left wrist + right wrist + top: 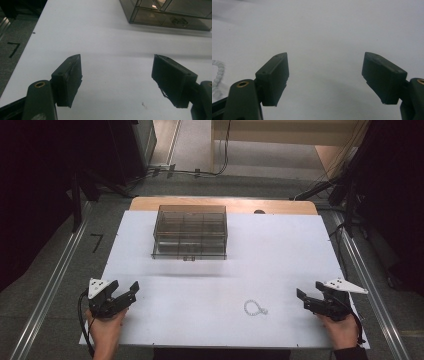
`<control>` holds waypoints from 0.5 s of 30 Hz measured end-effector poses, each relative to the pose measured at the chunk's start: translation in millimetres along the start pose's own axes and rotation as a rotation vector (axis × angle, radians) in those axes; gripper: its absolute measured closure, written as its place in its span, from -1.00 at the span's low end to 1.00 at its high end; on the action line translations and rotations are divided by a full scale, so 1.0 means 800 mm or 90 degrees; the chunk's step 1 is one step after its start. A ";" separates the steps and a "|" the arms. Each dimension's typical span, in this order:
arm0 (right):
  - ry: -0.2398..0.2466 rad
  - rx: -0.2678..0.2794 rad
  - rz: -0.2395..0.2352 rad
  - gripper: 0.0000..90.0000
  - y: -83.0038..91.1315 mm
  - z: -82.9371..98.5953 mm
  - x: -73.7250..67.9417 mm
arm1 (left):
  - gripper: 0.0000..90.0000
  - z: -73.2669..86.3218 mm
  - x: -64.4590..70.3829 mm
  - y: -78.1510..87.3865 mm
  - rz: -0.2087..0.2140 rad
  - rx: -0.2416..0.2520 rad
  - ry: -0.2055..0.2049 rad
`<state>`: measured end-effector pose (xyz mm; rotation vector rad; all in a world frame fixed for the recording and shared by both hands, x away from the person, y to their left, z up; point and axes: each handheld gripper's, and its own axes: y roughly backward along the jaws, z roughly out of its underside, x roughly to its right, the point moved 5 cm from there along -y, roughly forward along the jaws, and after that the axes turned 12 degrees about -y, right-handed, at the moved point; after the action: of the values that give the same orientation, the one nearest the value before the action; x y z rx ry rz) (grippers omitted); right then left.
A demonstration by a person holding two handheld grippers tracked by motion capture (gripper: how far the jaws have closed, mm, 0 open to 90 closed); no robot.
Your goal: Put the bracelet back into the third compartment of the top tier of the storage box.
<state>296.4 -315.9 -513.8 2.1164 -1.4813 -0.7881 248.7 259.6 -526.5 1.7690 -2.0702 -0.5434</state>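
Note:
A smoky clear plastic box with drawers and compartments (190, 231) stands at the far middle of the white table top (280, 250); its front corner (160, 17) shows in the left gripper view. A small white bead bracelet (255, 308) lies near the front, right of centre, and its edge (216, 75) appears at the left of the right gripper view. My left gripper (125, 290) rests at the front left, open, with nothing between its jaws (117, 80). My right gripper (310, 292) rests at the front right, open and empty (325, 77), a short way right of the bracelet.
The white sheet lies on a wooden table whose far edge (225, 203) shows behind the box. Metal rails (55, 280) run along both sides on the grey floor. Cables and dark stands (320, 190) crowd the back.

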 end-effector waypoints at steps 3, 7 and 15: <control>0.006 -0.003 -0.004 -0.56 -0.001 0.001 -0.004 | -0.45 0.000 0.000 0.000 0.000 0.000 0.000; 0.011 -0.009 -0.008 -0.56 -0.002 0.003 -0.008 | -0.45 0.000 0.000 0.000 0.000 0.000 0.000; 0.018 -0.016 -0.014 -0.56 -0.004 0.005 -0.015 | -0.45 0.000 0.000 0.000 0.002 -0.001 0.000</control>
<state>292.7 -303.5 -516.5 2.1200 -1.4287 -0.7779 248.7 259.6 -526.7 1.7639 -2.0710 -0.5442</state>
